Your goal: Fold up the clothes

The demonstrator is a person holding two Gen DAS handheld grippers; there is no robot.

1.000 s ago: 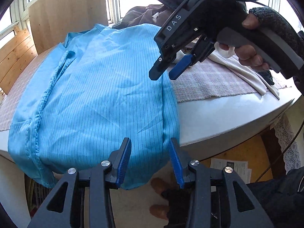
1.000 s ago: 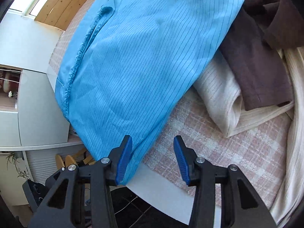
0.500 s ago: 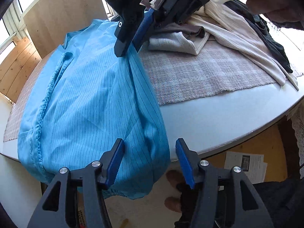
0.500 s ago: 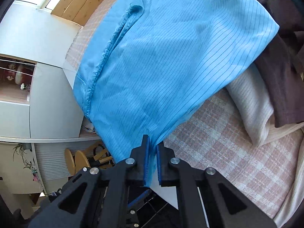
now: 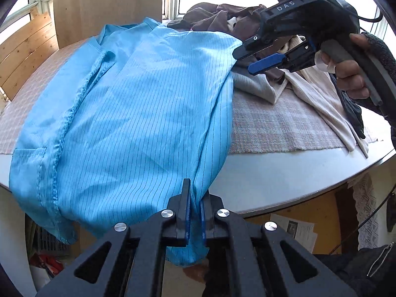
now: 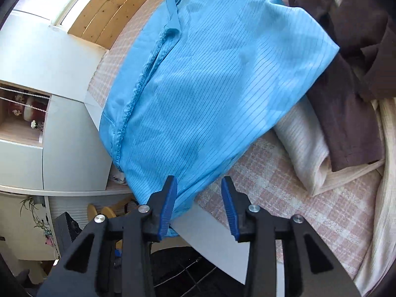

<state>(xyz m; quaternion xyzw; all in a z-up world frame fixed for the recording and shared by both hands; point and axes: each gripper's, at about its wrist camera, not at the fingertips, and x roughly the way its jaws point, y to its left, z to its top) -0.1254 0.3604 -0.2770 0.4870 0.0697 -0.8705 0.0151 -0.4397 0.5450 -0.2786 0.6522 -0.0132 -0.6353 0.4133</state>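
Note:
A light blue pinstriped garment lies across the round white table, its lower end hanging over the near edge. My left gripper is shut on the hanging right hem of that garment. The right gripper, held by a gloved hand, hovers above the garment's far right corner. In the right wrist view the blue garment lies ahead; the right gripper has its jaws opening, and the garment's edge lies below them without the pads pressing on it.
A pink checked cloth covers the table. Brown, cream and dark clothes are heaped at the back right. Wooden slats and a window stand behind. White cabinets lie beyond the table edge. Papers lie on the floor.
My left gripper closed on the garment's hanging hem. The right gripper had pinched the garment's edge half a second ago, then let go, lifted and moved off toward the back right.

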